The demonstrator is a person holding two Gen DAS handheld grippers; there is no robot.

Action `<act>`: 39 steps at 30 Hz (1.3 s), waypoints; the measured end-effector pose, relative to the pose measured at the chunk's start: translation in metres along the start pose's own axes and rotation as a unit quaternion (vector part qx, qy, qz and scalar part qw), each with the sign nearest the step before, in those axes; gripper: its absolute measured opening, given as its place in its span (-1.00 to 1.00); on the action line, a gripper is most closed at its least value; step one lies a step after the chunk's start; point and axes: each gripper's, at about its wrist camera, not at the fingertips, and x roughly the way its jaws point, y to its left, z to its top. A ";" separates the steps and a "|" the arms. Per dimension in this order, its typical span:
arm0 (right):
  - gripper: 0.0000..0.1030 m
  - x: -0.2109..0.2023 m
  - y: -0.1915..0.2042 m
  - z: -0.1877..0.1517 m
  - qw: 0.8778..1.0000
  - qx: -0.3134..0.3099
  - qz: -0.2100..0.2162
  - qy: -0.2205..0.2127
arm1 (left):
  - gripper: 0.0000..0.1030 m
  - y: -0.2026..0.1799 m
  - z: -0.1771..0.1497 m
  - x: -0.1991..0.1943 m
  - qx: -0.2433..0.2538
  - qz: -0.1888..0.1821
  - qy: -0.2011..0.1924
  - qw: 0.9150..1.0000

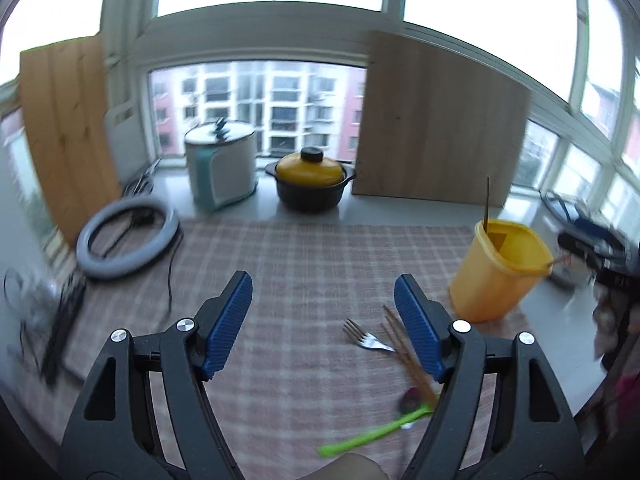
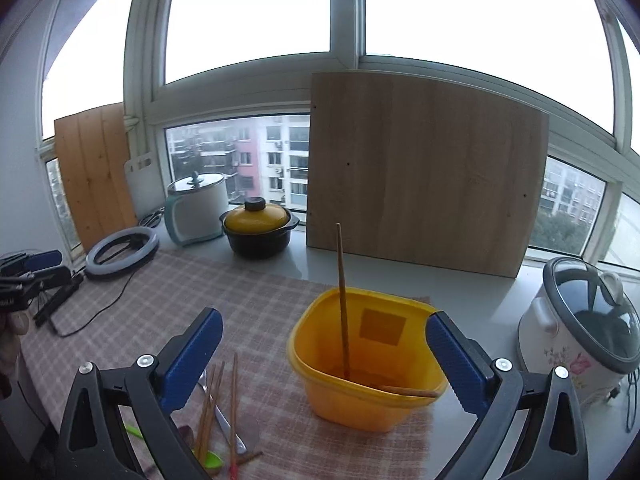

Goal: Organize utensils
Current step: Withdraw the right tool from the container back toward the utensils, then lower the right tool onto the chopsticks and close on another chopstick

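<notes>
utensils are waiting: my left gripper is hovering wide open and empty beside the fork and chopsticks, my right gripper gaping empty over the yellow bin, so i'm planning a low, centred pinch.

The left gripper hangs level with its jaws wide apart, holding nothing. The right gripper is also spread wide and empty.
</notes>
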 end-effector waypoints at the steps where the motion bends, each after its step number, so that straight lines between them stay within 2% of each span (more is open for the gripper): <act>1: 0.99 0.000 -0.004 0.001 1.000 -0.005 0.005 0.003 | 0.47 -0.008 0.001 -0.004 -0.013 0.004 0.006 1.000; 8: 0.99 -0.003 -0.029 0.025 0.999 -0.006 0.033 0.008 | 0.47 -0.036 0.015 -0.026 -0.039 0.020 0.010 0.999; 14: 0.99 -0.001 -0.022 0.036 0.999 -0.024 0.042 0.014 | 0.47 -0.039 0.014 -0.024 -0.040 0.024 0.018 0.999; 19: 0.99 -0.001 -0.010 0.021 0.996 -0.034 0.075 0.040 | 0.47 -0.032 0.002 -0.018 -0.051 0.004 0.035 0.998; 23: 0.93 0.005 0.007 -0.002 0.988 -0.048 0.122 0.077 | 0.47 -0.029 -0.012 0.003 -0.035 -0.021 0.081 0.996; 26: 0.71 0.017 0.021 -0.022 0.980 -0.050 0.152 0.120 | 0.47 -0.028 -0.025 0.019 -0.023 -0.055 0.112 0.992; 28: 0.49 0.030 0.031 -0.036 0.974 -0.040 0.163 0.155 | 0.26 -0.027 -0.036 0.030 -0.024 -0.072 0.140 0.987; 30: 0.33 0.042 0.040 -0.050 0.968 -0.045 0.170 0.182 | 0.22 -0.028 -0.045 0.038 -0.006 -0.090 0.154 0.984; 33: 0.20 0.059 0.052 -0.070 0.960 -0.057 0.163 0.219 | -0.08 -0.031 -0.061 0.054 0.037 -0.093 0.188 0.977; 36: 0.07 0.077 0.054 -0.085 0.953 -0.044 0.162 0.251 | -0.09 -0.034 -0.076 0.067 0.064 -0.111 0.227 0.965; 39: -0.15 0.092 0.052 -0.096 0.947 -0.018 0.162 0.276 | -0.21 -0.037 -0.083 0.078 0.042 -0.138 0.249 0.958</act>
